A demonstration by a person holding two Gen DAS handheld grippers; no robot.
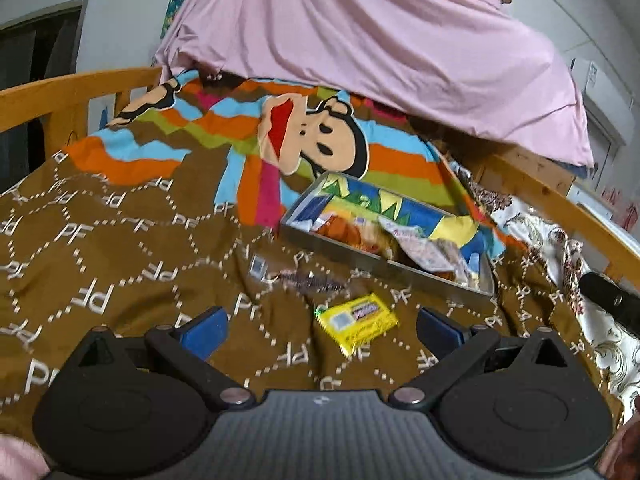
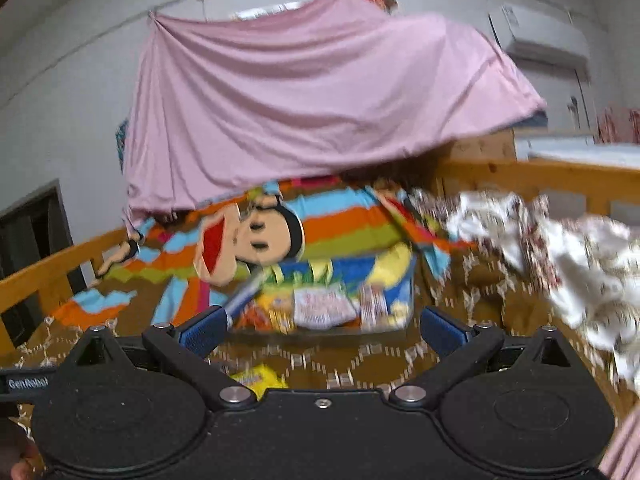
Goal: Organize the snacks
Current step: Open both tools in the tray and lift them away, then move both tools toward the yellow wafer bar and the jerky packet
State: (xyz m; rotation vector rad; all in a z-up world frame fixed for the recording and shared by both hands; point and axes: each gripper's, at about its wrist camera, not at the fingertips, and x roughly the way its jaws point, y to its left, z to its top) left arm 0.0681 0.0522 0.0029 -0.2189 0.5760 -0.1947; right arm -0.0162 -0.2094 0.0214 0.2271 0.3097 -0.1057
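Observation:
A yellow snack packet (image 1: 357,322) lies flat on the brown blanket, just ahead of my left gripper (image 1: 322,332) and between its blue pads, which stand wide open and do not touch it. Behind it a metal tray (image 1: 384,268) holds several snack packets. A dark, clear wrapper (image 1: 306,280) lies on the blanket left of the tray. In the right wrist view my right gripper (image 2: 323,330) is open and empty, facing the same tray (image 2: 244,294). The yellow packet (image 2: 260,380) shows low down, partly hidden by the gripper body.
A bed with wooden rails (image 1: 60,96) carries the brown blanket (image 1: 100,240) and a striped cartoon cover (image 1: 280,132). A pink sheet (image 1: 360,32) hangs overhead. A floral cloth (image 2: 560,264) is bunched at the right. The right gripper's black body (image 1: 608,300) shows at the edge.

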